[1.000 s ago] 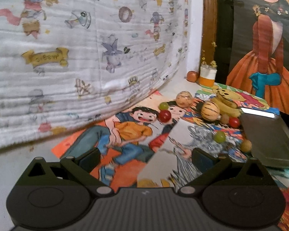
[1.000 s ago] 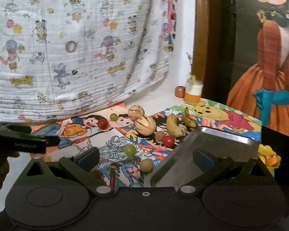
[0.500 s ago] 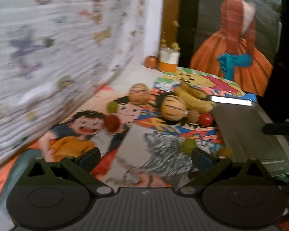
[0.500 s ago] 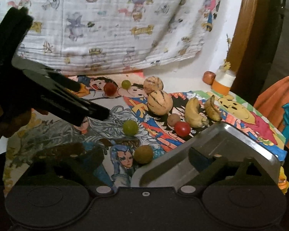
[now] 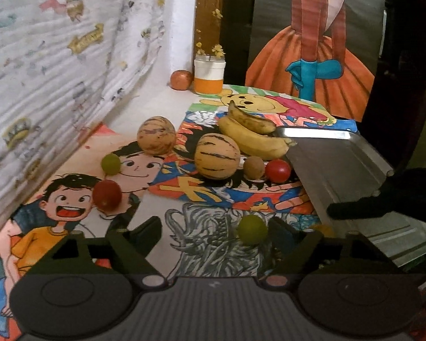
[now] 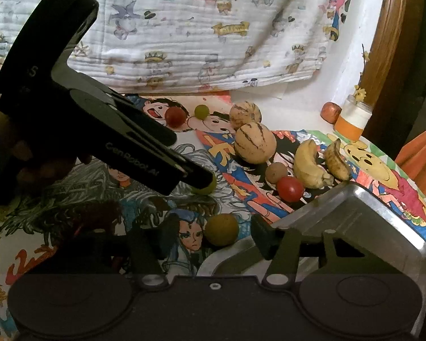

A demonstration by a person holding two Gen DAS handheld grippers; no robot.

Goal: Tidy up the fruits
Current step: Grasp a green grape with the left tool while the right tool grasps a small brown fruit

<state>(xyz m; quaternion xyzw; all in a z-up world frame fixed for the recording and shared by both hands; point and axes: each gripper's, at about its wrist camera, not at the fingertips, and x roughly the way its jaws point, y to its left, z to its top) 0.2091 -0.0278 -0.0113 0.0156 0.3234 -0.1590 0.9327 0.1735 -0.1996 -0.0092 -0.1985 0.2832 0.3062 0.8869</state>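
Between the left hand-held gripper's (image 5: 213, 231) spread jaws sits a round green grape (image 5: 252, 229), lined up for grasping; the right hand-held gripper (image 6: 210, 240) hangs apart beside the steel tray (image 6: 377, 227).

A home: cartoon-print bedsheet (image 6: 184, 28), children's drawings (image 5: 79, 199), painted girl picture (image 5: 312, 56).

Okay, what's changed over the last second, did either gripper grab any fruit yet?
No grab yet. The left gripper swung right and came down over the near green grape, jaws open around it. The right gripper dipped toward the metal tray, also open. Fruits and tray lie where they were.
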